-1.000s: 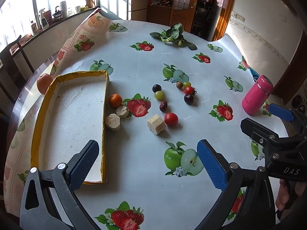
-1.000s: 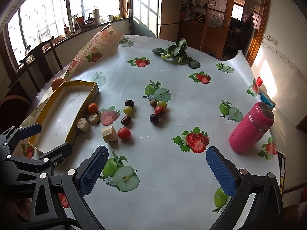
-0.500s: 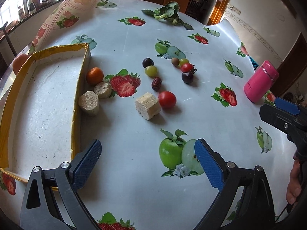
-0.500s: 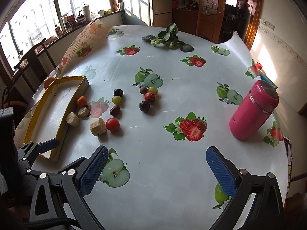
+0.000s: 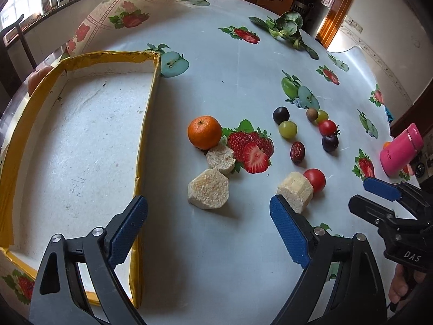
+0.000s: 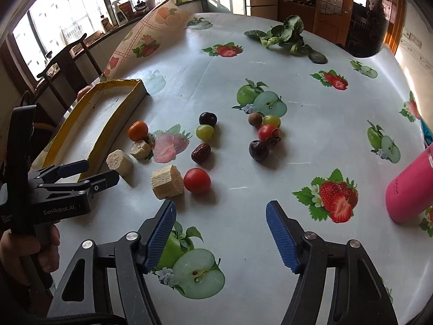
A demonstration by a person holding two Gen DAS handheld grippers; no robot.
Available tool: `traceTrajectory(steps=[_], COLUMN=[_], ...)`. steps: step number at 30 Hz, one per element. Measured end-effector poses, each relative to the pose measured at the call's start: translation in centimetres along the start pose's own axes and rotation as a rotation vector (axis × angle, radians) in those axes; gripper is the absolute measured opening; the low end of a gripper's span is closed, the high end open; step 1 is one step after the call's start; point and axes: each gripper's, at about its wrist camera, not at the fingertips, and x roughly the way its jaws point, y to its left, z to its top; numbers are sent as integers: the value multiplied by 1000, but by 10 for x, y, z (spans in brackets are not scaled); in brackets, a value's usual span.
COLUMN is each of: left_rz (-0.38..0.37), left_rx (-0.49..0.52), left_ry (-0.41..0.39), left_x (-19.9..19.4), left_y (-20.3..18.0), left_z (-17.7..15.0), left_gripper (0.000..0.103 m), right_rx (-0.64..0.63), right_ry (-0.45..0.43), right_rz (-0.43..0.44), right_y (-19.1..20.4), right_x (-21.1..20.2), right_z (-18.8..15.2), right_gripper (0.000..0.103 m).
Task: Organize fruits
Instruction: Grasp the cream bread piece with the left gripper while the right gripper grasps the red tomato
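Several small fruits lie loose on the bench [image 6: 311, 146], right of a shallow yellow-rimmed tray [image 5: 140, 140]. Nearest the tray sits a mandarin [image 5: 204, 132], with two pale porous chunks [image 5: 209, 188] just on its near side. Further right, a third pale block [image 5: 295, 191] touches a red tomato [image 5: 314, 179]. Beyond them are a wrinkled red date [image 5: 297, 151], a green grape [image 5: 287, 129], a dark plum [image 5: 281, 114], and a far cluster of a brown fruit [image 6: 255, 120], another green grape [image 6: 271, 120], a second small tomato [image 6: 268, 132] and a dark cherry-like fruit [image 6: 259, 150]. An apple [image 5: 38, 77] rests beyond the tray's far left rim.

Both grippers hang above the near bench and hold nothing. On the left gripper [image 5: 208, 230] the jaws stand wide and have just been closing slightly; on the right gripper [image 6: 220, 233] they have just been closing to roughly half open.

A pink bottle [image 6: 411, 189] stands at the right edge, and leafy greens [image 6: 284, 36] lie at the far side.
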Motion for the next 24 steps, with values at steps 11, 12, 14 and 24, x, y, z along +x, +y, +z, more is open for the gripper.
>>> traceTrajectory(steps=[11, 12, 14, 24], left_rz=[-11, -14, -25, -75], left_rx=[4, 12, 17, 1], left_ry=[67, 68, 70, 58], left_x=[28, 28, 29, 19], left_y=[4, 3, 1, 3], left_z=[3, 2, 1, 2], left_gripper=[46, 46, 38, 34], right_rx=[59, 60, 55, 48], right_ry=[70, 69, 69, 66], right_rz=[94, 100, 107, 106], right_y=[4, 5, 7, 17], right_x=[63, 65, 67, 63], right_z=[16, 17, 19, 18], right_gripper=[41, 41, 41, 30])
